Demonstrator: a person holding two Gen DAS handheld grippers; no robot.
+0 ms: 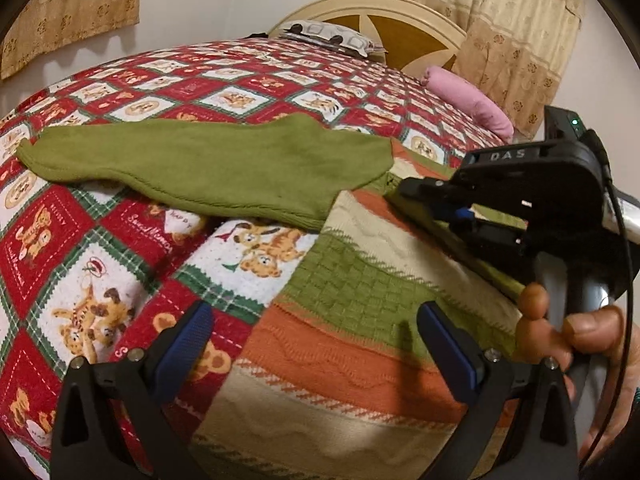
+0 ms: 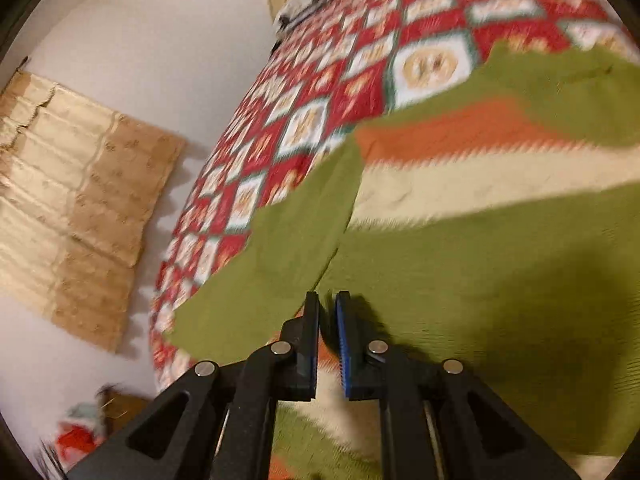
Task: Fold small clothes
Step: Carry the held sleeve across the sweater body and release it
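Spread across the whole scene, a bed under a red, white and green patchwork quilt (image 1: 132,240) printed with cartoon tigers, running far back to a cream and wood headboard (image 1: 404,24)

Hung on the far wall at either side, tan patterned curtains (image 1: 520,40)

Laid on the near right part of the quilt, a knitted sweater (image 1: 360,320) in bands of green, orange and cream, flat on the bedding

Stretched leftward from the sweater's far edge, its plain green sleeve (image 1: 208,168), flat on the quilt and reaching well toward the left side of the bed

At the far end, a patterned pillow (image 1: 328,36) against the headboard and, to the right of it, a pink pillow (image 1: 468,104) near the bed's edge

At the near edge over the sweater's lower bands, left gripper (image 1: 316,344), claw spread wide, nothing between the blue pads (image 1: 188,344)

At the right, right gripper (image 1: 404,190) lying low across the sweater's right edge, a hand (image 1: 596,328) on its handle; in its own blurred view, right gripper (image 2: 327,320) with pads nearly pressed together, only a thin slit left, over green knit where the sleeve (image 2: 280,264) meets the body; whether any cloth is pinched, cannot tell
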